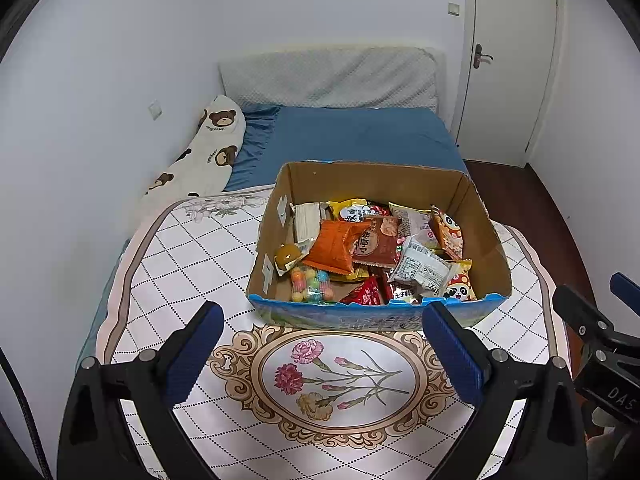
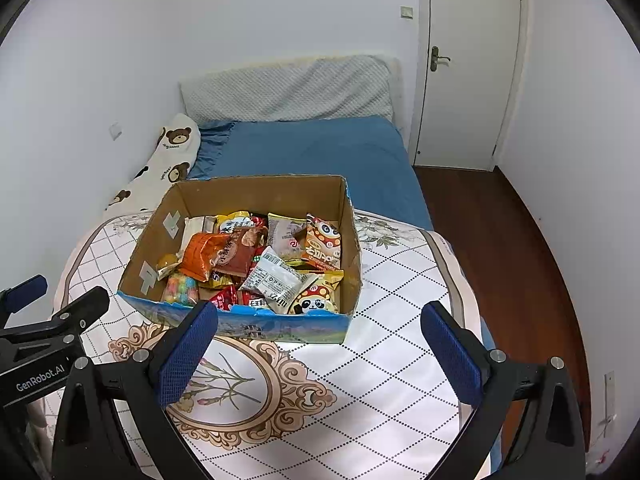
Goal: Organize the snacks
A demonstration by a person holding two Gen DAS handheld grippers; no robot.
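Left tongs (image 1: pixel 322 322) and right tongs (image 2: pixel 320 320) both spread wide, empty, poised above the floral quilt (image 1: pixel 192 248). Ahead on the bed, an open cardboard box (image 1: pixel 380 178) heaped with snacks (image 1: pixel 372 256).

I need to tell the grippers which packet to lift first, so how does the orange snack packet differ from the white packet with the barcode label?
The orange snack packet is bright foil and sits toward the box's left side; the white packet with the barcode label is pale, printed in black, and sits nearer the right front. The orange one looks puffier; the white one looks flatter. Both lie on top of the pile inside the cardboard box, uncovered.
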